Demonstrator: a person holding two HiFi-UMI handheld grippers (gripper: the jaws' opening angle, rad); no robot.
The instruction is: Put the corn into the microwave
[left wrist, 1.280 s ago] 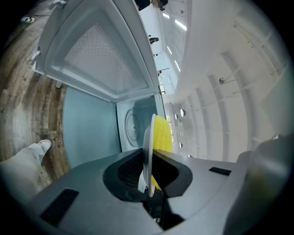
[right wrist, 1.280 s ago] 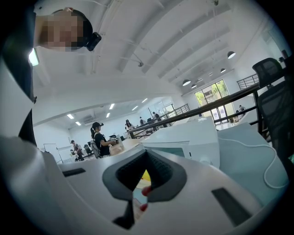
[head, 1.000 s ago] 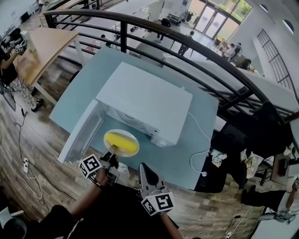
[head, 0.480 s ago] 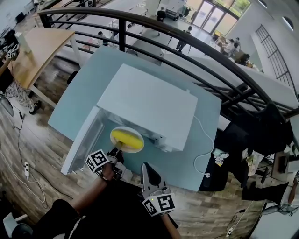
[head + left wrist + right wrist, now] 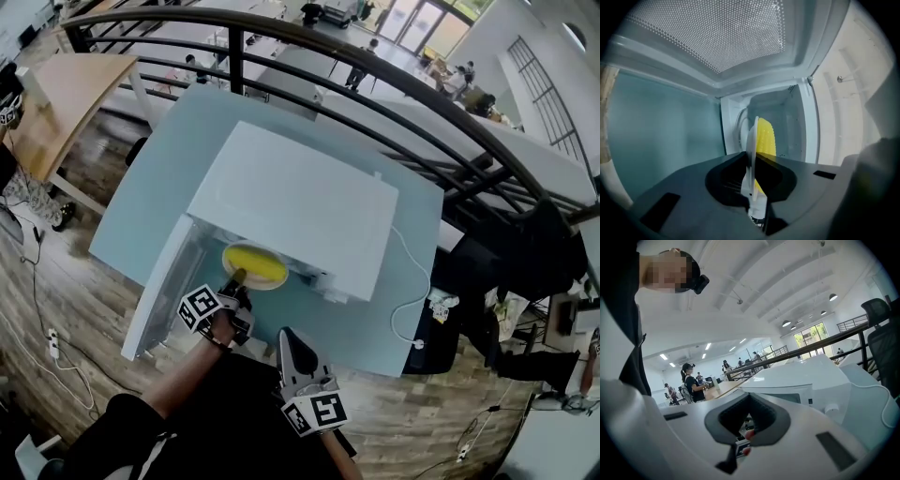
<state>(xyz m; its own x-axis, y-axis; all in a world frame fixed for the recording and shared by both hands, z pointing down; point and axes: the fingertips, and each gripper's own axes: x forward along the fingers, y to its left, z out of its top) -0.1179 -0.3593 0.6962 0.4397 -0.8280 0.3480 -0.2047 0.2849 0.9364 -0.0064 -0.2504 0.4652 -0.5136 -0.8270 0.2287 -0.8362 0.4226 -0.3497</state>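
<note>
While in left tool [image 5: 754,212], corn plate [image 5: 750,140].

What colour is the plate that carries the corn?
White; the plate shows best in the left gripper view.

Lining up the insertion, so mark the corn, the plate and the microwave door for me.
corn [image 5: 256,265], head view, middle of the yellow cob.
plate [image 5: 751,154], left gripper view, edge-on white rim.
microwave door [image 5: 167,281], head view, middle of the open panel.

The microwave [image 5: 291,202] hides the far rim of the plate [image 5: 227,262].
</note>
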